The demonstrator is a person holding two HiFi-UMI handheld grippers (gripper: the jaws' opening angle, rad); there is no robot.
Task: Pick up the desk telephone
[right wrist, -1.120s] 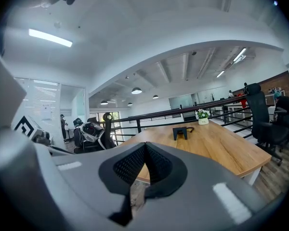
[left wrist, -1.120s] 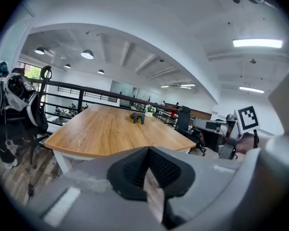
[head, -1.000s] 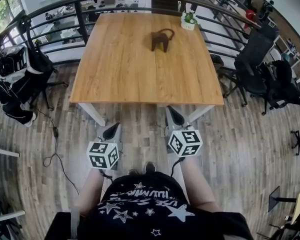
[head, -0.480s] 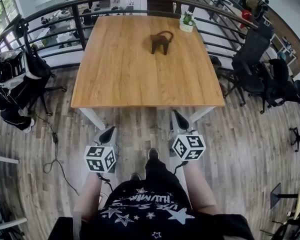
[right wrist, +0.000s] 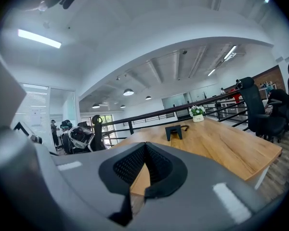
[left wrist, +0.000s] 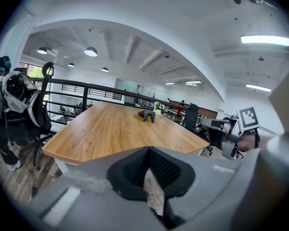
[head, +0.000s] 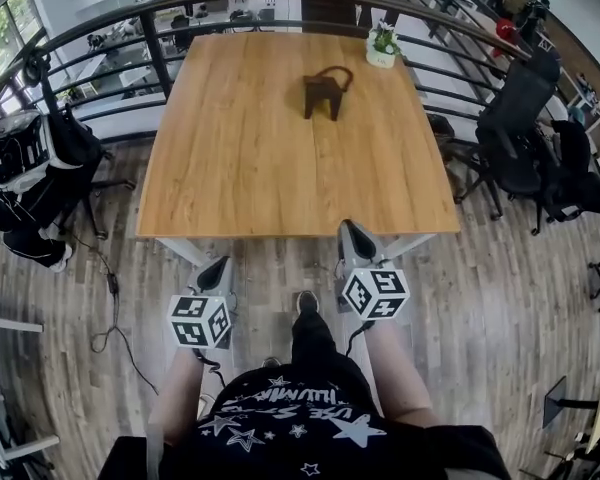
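The desk telephone (head: 325, 90) is a small dark object with a looping cord, standing on the far half of the wooden table (head: 280, 168). It also shows far ahead in the left gripper view (left wrist: 147, 115) and in the right gripper view (right wrist: 174, 131). My left gripper (head: 217, 267) hangs over the floor just short of the table's near edge, shut and empty (left wrist: 148, 150). My right gripper (head: 354, 234) has its tip at the near edge, shut with nothing in it (right wrist: 145, 146). Both point toward the telephone, well short of it.
A small potted plant (head: 381, 43) stands at the table's far right corner. A black railing (head: 100, 28) curves behind the table. Office chairs (head: 520, 118) crowd the right side. A chair with a bag (head: 20, 153) and a floor cable (head: 110, 298) lie left.
The person has stepped closer to the table. Both grippers moved forward toward its near edge, still shut. The telephone has not moved.
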